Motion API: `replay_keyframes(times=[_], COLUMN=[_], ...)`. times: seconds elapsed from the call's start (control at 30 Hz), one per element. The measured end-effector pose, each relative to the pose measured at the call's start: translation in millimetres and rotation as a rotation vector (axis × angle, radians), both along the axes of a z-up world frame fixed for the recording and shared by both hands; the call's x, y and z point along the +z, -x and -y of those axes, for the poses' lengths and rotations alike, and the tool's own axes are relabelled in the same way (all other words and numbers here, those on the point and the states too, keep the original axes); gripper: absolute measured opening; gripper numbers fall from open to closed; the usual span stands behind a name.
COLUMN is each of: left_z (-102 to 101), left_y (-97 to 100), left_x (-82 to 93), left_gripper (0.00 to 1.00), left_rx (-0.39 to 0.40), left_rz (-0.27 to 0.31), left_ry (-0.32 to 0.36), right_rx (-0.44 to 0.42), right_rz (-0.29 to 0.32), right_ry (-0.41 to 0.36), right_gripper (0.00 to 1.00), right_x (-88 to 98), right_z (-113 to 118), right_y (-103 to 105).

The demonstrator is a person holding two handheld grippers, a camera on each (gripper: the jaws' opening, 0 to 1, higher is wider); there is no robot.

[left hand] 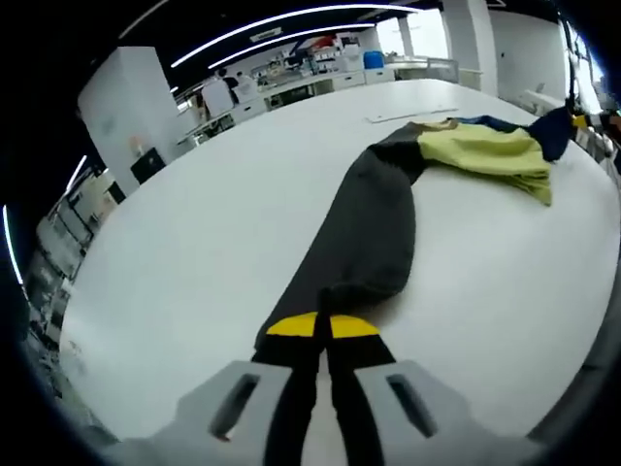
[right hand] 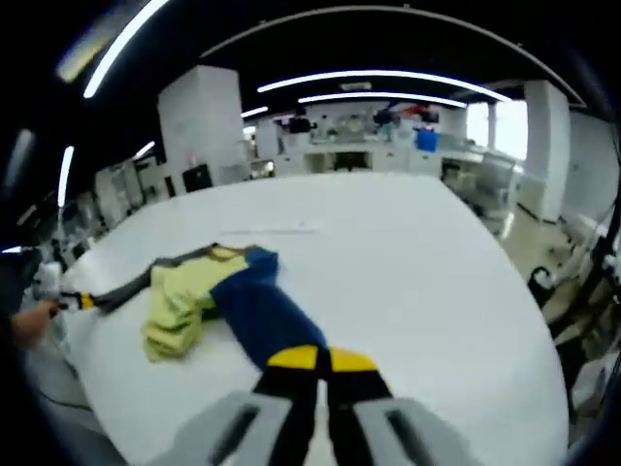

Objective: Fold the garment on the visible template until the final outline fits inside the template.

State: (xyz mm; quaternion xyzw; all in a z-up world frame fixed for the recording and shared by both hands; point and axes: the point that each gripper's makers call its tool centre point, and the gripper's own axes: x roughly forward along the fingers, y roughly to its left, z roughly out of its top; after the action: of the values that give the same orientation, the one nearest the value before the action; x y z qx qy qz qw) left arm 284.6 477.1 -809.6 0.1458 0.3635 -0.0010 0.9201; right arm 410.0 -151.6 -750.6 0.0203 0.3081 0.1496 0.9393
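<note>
— Where's the garment [left hand: 374,223]?

— On the white tabletop [left hand: 194,252], stretching from my left hand-held gripper [left hand: 322,335] toward one o'clock: dark sleeve first, yellow-green bunch beyond.

— And your grip?

— Left jaws are clamped on the dark sleeve end. My right hand-held gripper [right hand: 322,364] pinches the blue part, yellow-green folds at ten o'clock.
</note>
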Motion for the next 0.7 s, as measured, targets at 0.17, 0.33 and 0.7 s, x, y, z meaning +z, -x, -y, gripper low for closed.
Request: replay_keyframes(times=[0.17,0.33,0.7], left_z=[-6,-19,-40], left_y=[-0.2,-4.4,-11.5], left_x=[0.0,-2.8,-4.1], left_gripper=[0.0,0.0,0.0], left_rx=[0.012,0.012,0.022], left_rz=[0.001,-0.004,-0.008], left_ry=[0.005,-0.004,-0.031], right_rx=[-0.081,-0.134,-0.238], right_rz=[-0.035,-0.064,-0.126], right_ry=[-0.08,-0.106,-0.121], right_gripper=[0.0,0.0,0.0], right_x=[-7.7,-15.1,-24.1], right_z=[16,30,56], right_y=[-5,-8,-6])
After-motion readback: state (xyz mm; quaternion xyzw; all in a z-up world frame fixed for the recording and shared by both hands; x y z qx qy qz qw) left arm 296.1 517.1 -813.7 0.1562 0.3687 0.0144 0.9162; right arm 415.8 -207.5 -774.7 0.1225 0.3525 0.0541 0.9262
